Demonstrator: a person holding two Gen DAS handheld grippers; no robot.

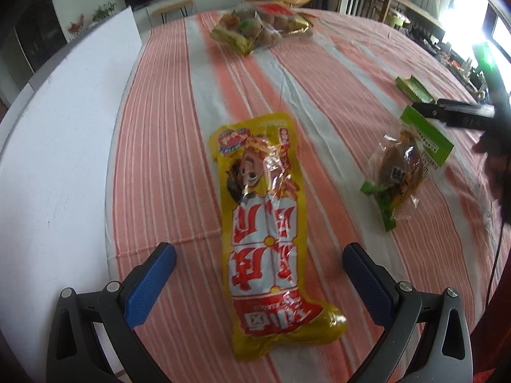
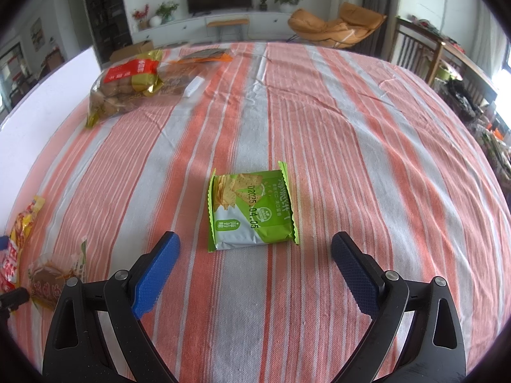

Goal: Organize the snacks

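Straddling yellow pouch (image 1: 265, 233) and green cracker pack (image 2: 252, 209), both grippers' fingers (image 1: 150, 284) spread, empty; slick film, fragile crackers, so pinch mid-body lightly.

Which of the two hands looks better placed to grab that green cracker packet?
The right. Its hand-held gripper is open with the green cracker packet lying straight ahead between the fingers. The left hand-held gripper is open over the long yellow snack pack instead.

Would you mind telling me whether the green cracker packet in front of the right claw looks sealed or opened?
Sealed: the green cracker packet lies flat on the striped tablecloth, both crimped ends intact, nothing spilled.
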